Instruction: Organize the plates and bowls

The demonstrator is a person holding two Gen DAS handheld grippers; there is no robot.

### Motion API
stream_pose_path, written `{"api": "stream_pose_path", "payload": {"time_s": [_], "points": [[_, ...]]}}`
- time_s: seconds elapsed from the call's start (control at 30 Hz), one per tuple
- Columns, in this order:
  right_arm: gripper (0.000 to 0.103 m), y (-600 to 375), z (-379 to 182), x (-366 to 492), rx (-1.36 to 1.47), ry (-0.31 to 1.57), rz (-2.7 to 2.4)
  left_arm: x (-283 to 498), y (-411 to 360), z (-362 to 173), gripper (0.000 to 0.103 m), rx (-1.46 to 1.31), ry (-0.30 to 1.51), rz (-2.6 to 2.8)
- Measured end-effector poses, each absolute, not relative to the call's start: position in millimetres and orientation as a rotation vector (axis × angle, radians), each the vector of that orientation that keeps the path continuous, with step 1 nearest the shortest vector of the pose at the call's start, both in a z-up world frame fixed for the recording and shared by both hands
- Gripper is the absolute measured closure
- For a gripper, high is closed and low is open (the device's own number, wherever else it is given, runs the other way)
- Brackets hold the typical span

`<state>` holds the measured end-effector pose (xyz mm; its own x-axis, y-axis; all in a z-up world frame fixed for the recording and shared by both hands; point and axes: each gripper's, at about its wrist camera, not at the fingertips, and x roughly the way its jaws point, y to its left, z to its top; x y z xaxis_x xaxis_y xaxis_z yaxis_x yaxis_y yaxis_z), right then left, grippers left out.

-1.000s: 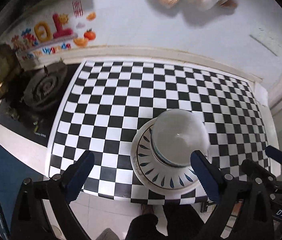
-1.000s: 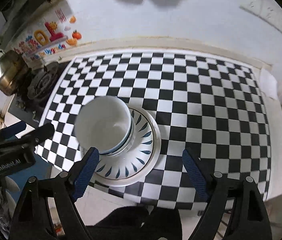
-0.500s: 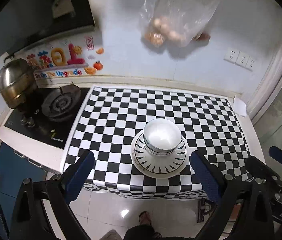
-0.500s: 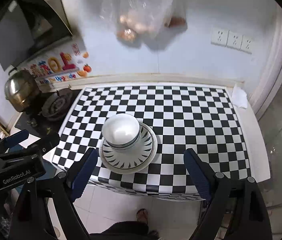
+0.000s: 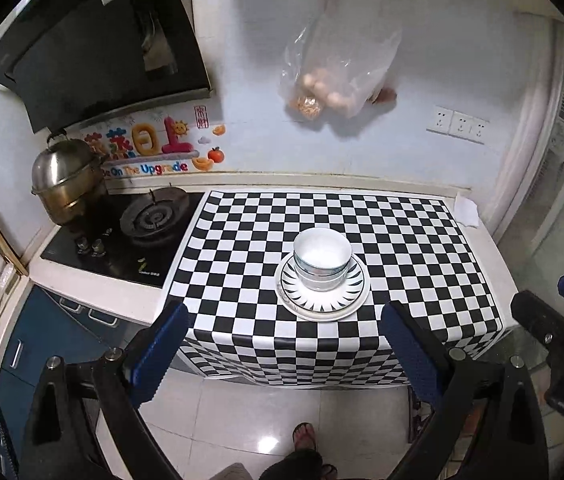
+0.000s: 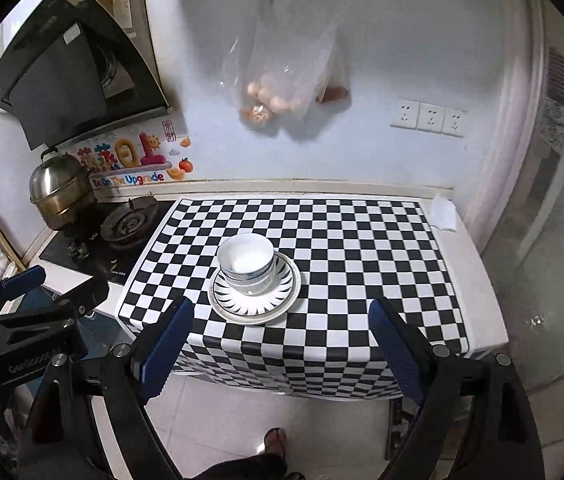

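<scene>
White bowls sit nested in a stack on a white plate with black petal marks, near the front of the checkered countertop. My left gripper is open, pulled back well short of the counter and above the floor, with nothing between its blue pads. My right gripper is open too, just as far back and empty. Each gripper shows at the edge of the other's view.
A gas hob with a steel pot lies left of the cloth, under a black hood. A plastic bag of eggs hangs on the wall, sockets to the right. A person's sandalled foot stands on the tiled floor.
Both grippers drew back and up from the stack, which now looks small and far. The counter's front edge, floor and wall came into view. Bowls and plate stayed put.
</scene>
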<state>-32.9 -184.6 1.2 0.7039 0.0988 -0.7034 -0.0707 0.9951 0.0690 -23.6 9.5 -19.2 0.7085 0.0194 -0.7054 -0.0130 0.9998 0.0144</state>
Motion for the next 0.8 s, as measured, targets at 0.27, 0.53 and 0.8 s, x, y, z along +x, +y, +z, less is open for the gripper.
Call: {"api": "stream_pose_path", "payload": {"time_s": [0.27, 0.53, 0.8], "points": [[0.011, -196, 18, -84, 0.049, 0.743, 0.064, -61, 4, -12, 0.004, 0.010, 0.758, 0.004], [0.011, -198, 27, -102, 0.037, 0.721, 0.060, -74, -1, -9, 0.004, 0.025, 0.728, 0.023], [0.010, -205, 27, -103, 0.042, 0.731, 0.044, -76, 1, -9, 0.004, 0.023, 0.728, 0.020]]}}
